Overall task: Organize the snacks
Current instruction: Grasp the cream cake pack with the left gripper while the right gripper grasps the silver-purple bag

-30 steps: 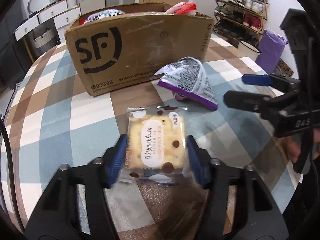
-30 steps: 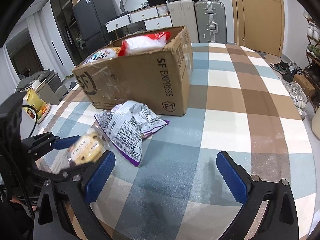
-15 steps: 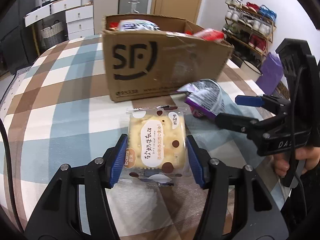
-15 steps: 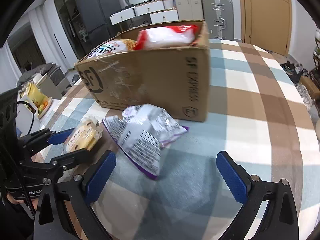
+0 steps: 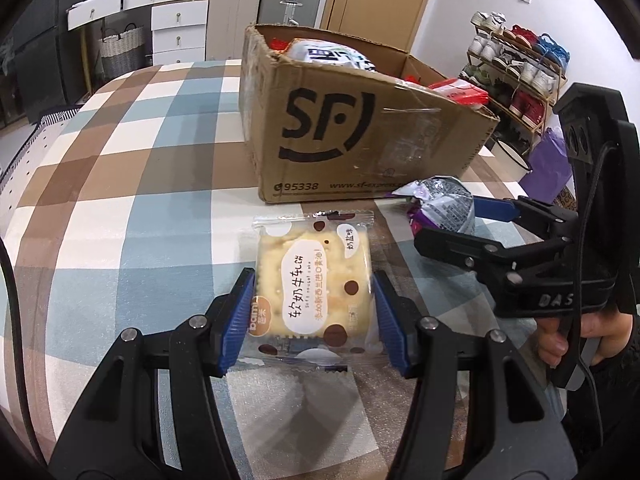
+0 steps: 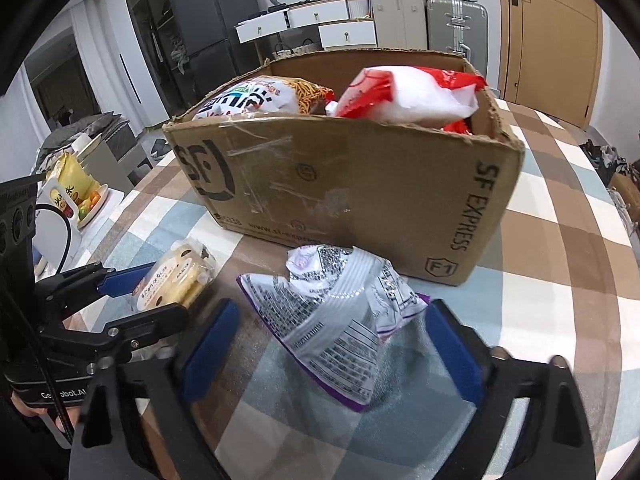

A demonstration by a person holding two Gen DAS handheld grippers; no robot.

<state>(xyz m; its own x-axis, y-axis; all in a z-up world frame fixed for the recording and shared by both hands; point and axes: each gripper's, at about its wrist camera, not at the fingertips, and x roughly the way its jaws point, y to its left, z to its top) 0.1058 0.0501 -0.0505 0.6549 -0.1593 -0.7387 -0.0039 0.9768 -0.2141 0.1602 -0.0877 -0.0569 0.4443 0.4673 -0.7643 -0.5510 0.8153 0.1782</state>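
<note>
Left gripper [image 5: 314, 316]: pads clamped on both sides of the clear-wrapped square yellow cracker packet [image 5: 314, 284], carried above the checked tablecloth [image 5: 120, 208], in front of the brown cardboard SF box [image 5: 360, 140].

Right gripper [image 6: 332, 344]: jaws have just been closing around the crumpled silver-and-purple foil snack bag [image 6: 340, 320], which lies just in front of the box; pads not yet pressing.

Risk: the puffy foil may slip or buckle under a shallow pinch. The two grippers stand near each other and could collide on the way to the already crowded box.
</note>
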